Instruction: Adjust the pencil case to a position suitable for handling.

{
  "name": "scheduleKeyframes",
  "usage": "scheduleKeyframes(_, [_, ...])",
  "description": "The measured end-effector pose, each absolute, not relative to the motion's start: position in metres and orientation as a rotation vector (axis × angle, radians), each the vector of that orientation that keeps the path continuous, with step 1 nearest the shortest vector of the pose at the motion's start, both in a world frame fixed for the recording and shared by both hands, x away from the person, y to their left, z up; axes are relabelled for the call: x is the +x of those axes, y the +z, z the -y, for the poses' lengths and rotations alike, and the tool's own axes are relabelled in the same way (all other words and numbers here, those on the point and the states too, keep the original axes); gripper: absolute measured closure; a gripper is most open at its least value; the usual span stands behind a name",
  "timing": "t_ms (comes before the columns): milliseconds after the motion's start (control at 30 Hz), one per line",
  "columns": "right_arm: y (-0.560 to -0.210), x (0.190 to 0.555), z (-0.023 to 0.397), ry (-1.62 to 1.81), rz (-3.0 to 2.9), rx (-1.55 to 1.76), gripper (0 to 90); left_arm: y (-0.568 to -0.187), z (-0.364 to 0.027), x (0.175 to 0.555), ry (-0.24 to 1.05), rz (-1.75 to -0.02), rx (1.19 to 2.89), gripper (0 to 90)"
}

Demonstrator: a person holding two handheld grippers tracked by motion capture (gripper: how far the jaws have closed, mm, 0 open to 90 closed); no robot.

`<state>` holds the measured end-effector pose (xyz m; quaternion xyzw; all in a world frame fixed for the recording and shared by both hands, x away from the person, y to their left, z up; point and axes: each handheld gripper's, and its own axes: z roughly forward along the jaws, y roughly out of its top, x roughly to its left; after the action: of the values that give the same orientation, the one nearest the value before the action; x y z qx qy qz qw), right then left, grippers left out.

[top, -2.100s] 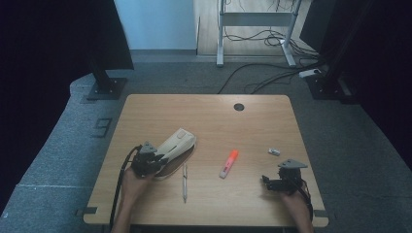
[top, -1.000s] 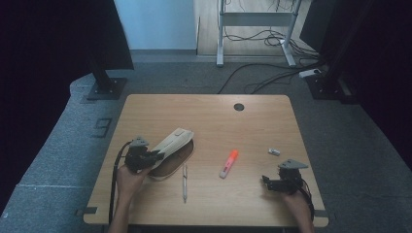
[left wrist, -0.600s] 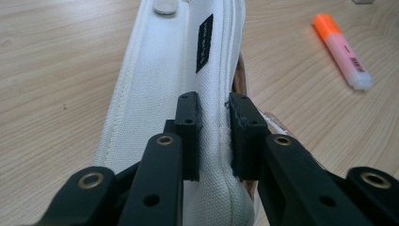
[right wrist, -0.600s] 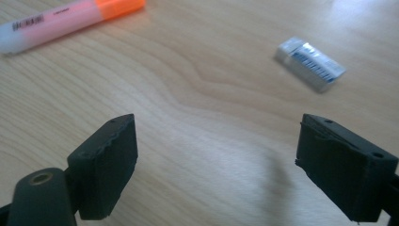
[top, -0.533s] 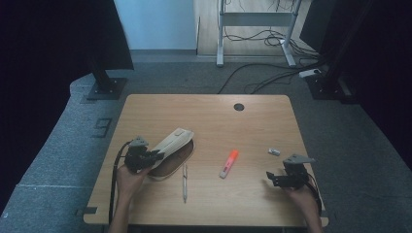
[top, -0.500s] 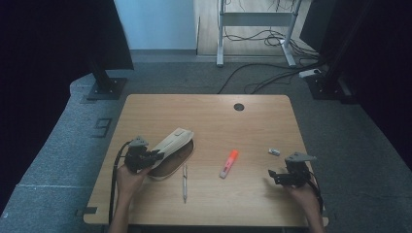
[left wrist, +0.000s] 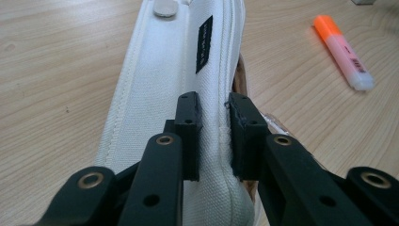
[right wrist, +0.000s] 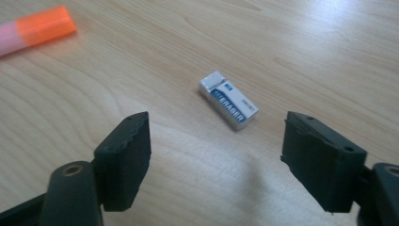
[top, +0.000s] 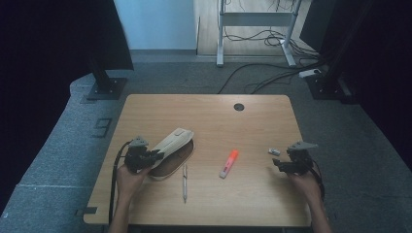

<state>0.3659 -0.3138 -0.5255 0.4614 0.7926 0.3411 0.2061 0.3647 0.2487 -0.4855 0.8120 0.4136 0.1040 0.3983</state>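
A cream pencil case point(top: 171, 145) lies at the table's left, its flap lifted off the dark opening. My left gripper point(top: 154, 156) is shut on the near end of that flap. In the left gripper view the pads pinch the white fabric point(left wrist: 164, 70) at the left gripper point(left wrist: 214, 117). A small white and blue eraser point(top: 274, 151) lies at the right. My right gripper point(top: 279, 164) hovers just short of it, open. Its jaws have just been closing. The eraser point(right wrist: 229, 100) lies on the wood beyond the right gripper point(right wrist: 216, 141), with nothing between the pads.
An orange and pink highlighter point(top: 229, 163) lies mid-table, also seen as the highlighter point(left wrist: 342, 52) and the highlighter point(right wrist: 35, 29). A pen point(top: 184, 182) lies near the front, right of the case. The wooden table point(top: 214, 116) has a cable hole point(top: 238, 107) at the back.
My right hand has moved away from the front edge toward the eraser and risen a little. The left hand has stayed put, still holding the case's flap up.
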Motion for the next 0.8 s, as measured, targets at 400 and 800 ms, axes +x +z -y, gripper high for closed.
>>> scheduleKeyframes(400, [-0.528, 0.387, 0.318, 0.924, -2.25, 1.261, 39.5, -0.486, -0.249, 0.365, 0.26, -1.044, 2.056, 75.2])
scheduleKeyframes(800, [-0.534, 0.408, 0.317, 0.907, -2.304, 1.24, 44.0, -0.487, -0.249, 0.366, 0.251, -1.042, 2.057, 75.1])
